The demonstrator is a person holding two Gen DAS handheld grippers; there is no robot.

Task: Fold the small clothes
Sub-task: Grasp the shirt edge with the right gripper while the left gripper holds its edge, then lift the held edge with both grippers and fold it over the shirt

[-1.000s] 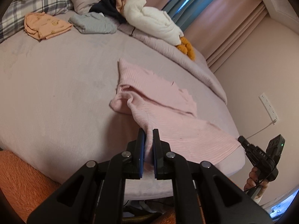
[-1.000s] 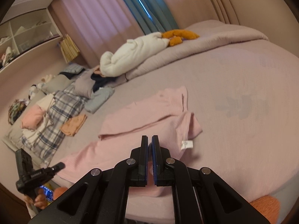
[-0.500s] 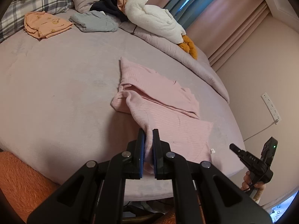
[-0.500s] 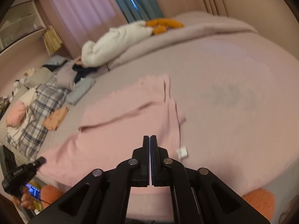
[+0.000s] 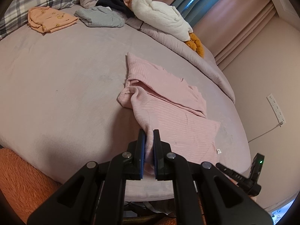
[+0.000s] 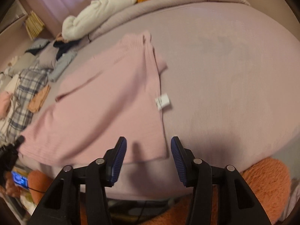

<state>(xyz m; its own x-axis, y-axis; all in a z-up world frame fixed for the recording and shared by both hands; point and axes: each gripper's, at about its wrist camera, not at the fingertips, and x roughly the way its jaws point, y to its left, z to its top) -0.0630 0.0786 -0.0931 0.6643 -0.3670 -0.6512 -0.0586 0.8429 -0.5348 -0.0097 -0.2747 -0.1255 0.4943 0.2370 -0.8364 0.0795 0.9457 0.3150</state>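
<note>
**Pink top spread on bed as 2 grippers work its near hem**

The bed [image 5: 56,93] carries the pink top [image 6: 112,97], its long axis toward 11 o'clock. The left gripper [image 5: 149,150] pinches 1 hem corner; the right gripper [image 6: 148,150], jaws just opened and empty, straddles the other at 12. Only the right view shows the label [image 6: 162,101] clearly.

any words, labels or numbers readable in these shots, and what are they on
None can be read.
White tag on the edge of the pink garment: print on it, blurred.
Same tag in the left wrist view: too small.
Right gripper body: small white lettering, too small to make out.
Lit screen at the lower left of the right wrist view: blurred, nothing legible.
</note>
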